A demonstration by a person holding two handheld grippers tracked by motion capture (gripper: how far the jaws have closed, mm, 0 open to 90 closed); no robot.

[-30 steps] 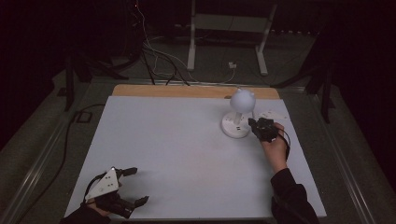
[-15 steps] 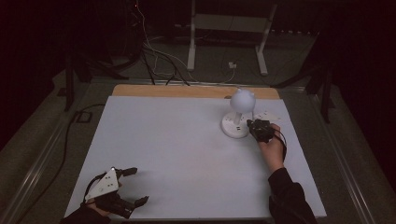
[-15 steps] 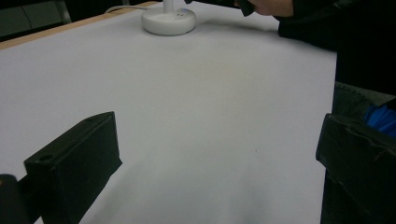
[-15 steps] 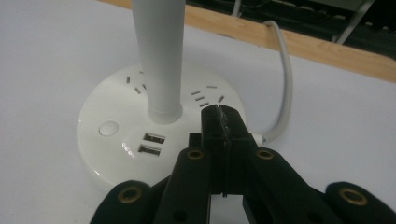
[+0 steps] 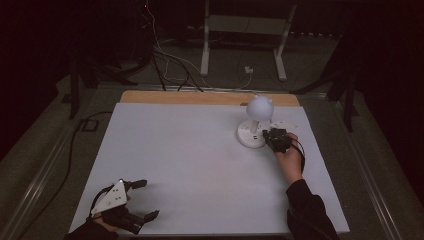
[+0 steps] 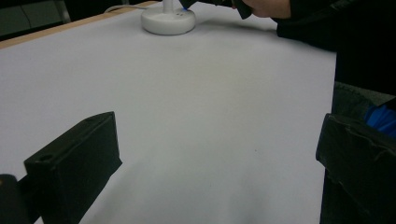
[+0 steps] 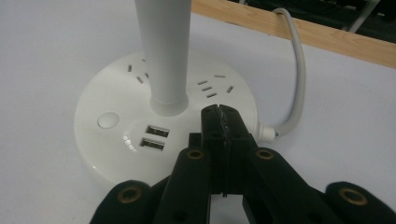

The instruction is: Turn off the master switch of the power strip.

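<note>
White desk lamp with socket base on pale table; right gripper jaws pressed together, tips over base; left gripper spread apart, empty, near front edge.

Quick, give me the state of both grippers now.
Left gripper: open, holding nothing, low over the table.
Right gripper: shut, empty, tips at the lamp base.

Dark room, grey floor, white metal stand, loose cables.
</note>
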